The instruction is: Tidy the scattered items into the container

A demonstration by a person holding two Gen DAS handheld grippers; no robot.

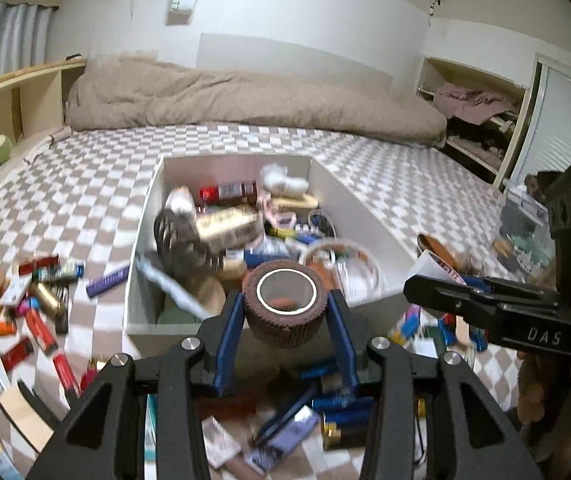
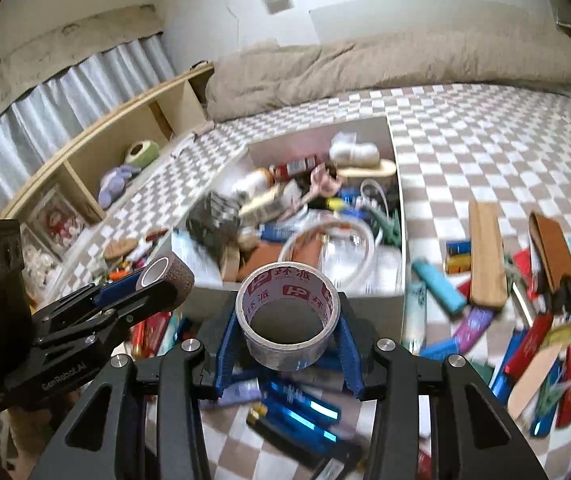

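Brown ribbed roll (image 1: pixel 285 304) sits clamped in the left gripper (image 1: pixel 285 316) jaws. Right gripper (image 2: pixel 288 332) jaws clamp a tape roll (image 2: pixel 288 320), both near the white box (image 1: pixel 349 208).

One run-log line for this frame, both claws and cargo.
left claw: shut on brown abrasive roll | right claw: shut on clear printed tape roll | both near white box front edge

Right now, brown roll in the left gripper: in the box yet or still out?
Out. The brown roll is clamped in the left gripper, held at the white box's near edge, not resting among its contents.
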